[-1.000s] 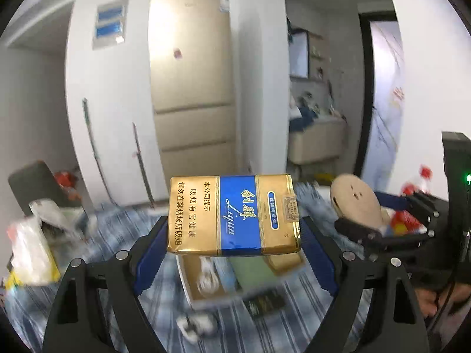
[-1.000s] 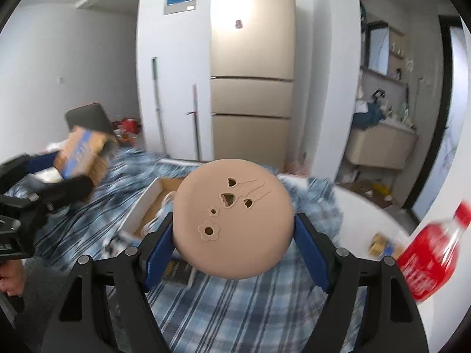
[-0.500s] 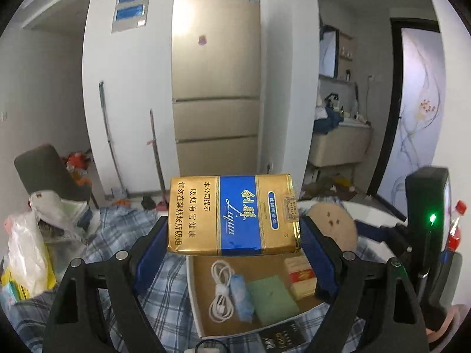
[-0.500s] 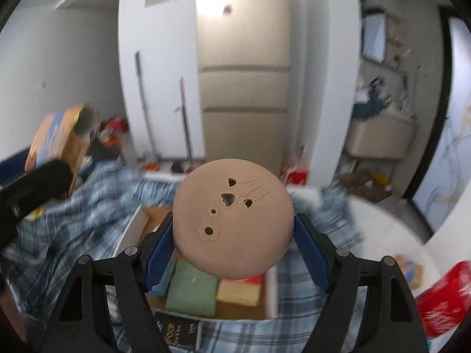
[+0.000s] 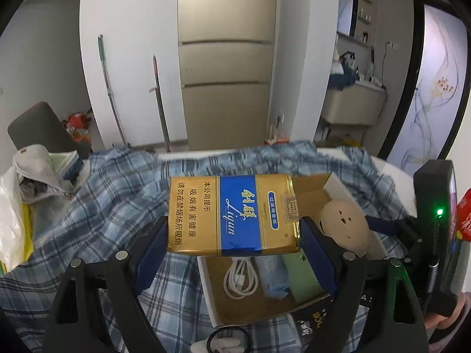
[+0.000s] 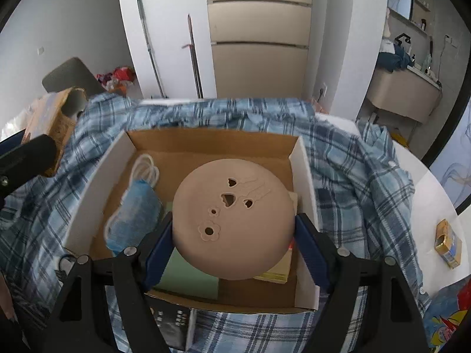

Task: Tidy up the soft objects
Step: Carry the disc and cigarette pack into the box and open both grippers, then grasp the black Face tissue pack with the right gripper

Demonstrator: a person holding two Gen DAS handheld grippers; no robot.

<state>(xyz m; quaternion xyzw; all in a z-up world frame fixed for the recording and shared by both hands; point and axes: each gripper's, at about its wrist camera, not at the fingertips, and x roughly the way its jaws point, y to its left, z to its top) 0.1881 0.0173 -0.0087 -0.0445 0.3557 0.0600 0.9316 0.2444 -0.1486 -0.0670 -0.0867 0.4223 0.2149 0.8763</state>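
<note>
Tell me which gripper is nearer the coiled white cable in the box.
Left, narrowly, as a judgement. The left gripper, holding the cigarette pack, hangs at the box's left side above the white cable. The right gripper, holding the tan disc, hangs over the box's right half.

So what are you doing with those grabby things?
A person is tidying things into a cardboard box on a blue checked cloth. The left tongs grip a gold and blue packet. The right tongs hold a round pink cushion over the box, which holds a white cable and a green pad.
</note>
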